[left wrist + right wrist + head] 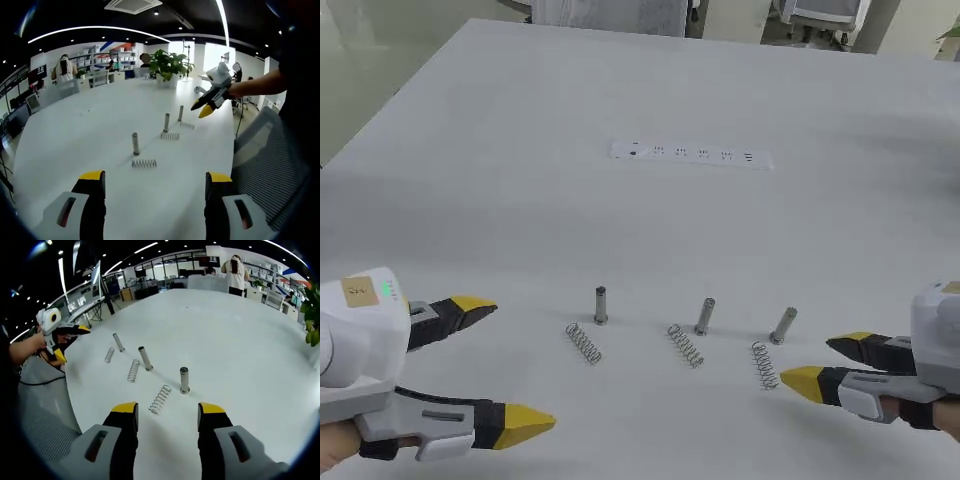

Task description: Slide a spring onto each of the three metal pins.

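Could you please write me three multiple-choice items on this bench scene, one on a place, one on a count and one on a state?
1. Where do the springs lie?
A. On the white table, each beside a metal pin.
B. Threaded on the pins.
C. Piled in one heap.

2. How many metal pins stand on the table?
A. Two.
B. Three.
C. Five.

3. How is the left tool?
A. Shut on a spring.
B. Shut on a pin.
C. Open and empty.

Answers: 1 A, each spring lies flat near a pin's foot. 2 B, three pins stand in a row. 3 C, its yellow-tipped jaws stand apart with nothing between them.
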